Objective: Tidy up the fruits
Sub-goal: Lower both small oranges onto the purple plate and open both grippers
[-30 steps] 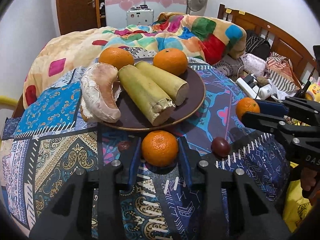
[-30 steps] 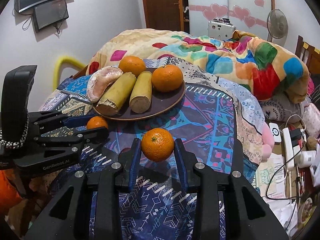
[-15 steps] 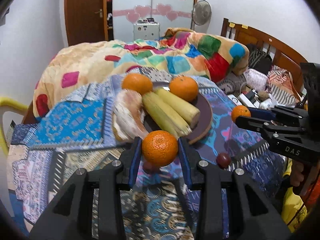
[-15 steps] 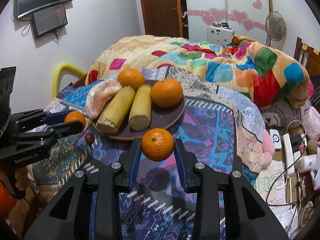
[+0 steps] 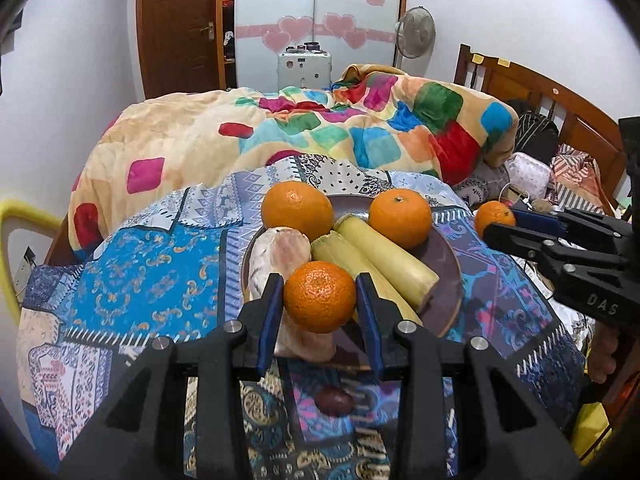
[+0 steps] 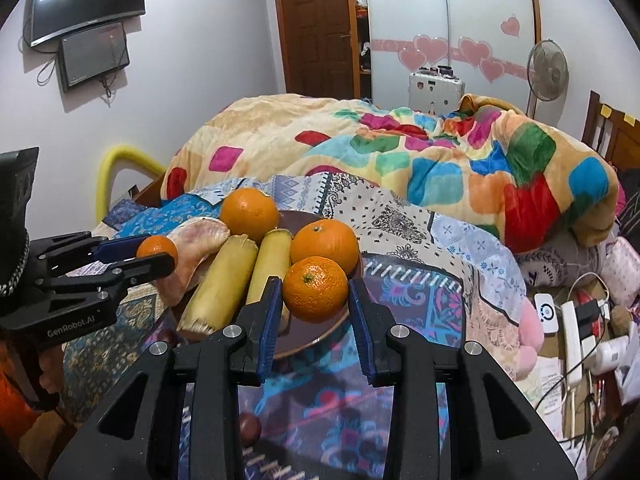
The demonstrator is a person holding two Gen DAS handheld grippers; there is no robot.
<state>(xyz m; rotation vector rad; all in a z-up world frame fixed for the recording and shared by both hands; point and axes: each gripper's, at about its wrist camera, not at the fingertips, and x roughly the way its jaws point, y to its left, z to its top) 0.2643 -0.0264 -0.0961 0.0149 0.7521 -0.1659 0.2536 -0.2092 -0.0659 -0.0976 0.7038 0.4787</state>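
Note:
My left gripper (image 5: pixel 320 300) is shut on a small orange (image 5: pixel 319 297), held in the air over the near edge of the brown plate (image 5: pixel 448 264). My right gripper (image 6: pixel 315 292) is shut on another small orange (image 6: pixel 315 289), above the plate's (image 6: pixel 316 332) right side. On the plate lie two larger oranges (image 5: pixel 297 205) (image 5: pixel 400 218), two yellow-green stalk pieces (image 5: pixel 384 268) and a peeled pomelo segment (image 5: pixel 280 252). Each gripper also shows in the other's view, the right gripper (image 5: pixel 496 226) at the right and the left gripper (image 6: pixel 158 256) at the left.
A small dark red fruit (image 5: pixel 334 400) lies on the patterned cloth (image 5: pixel 140 280) in front of the plate, also seen in the right wrist view as the dark fruit (image 6: pixel 250 428). A colourful quilt (image 5: pixel 320 132) is heaped behind. Cables and a power strip (image 6: pixel 572 332) crowd the right.
Both grippers have lifted their oranges off the cloth and carried them up and forward toward the plate. The dark red fruit stays on the cloth, now below the left gripper.

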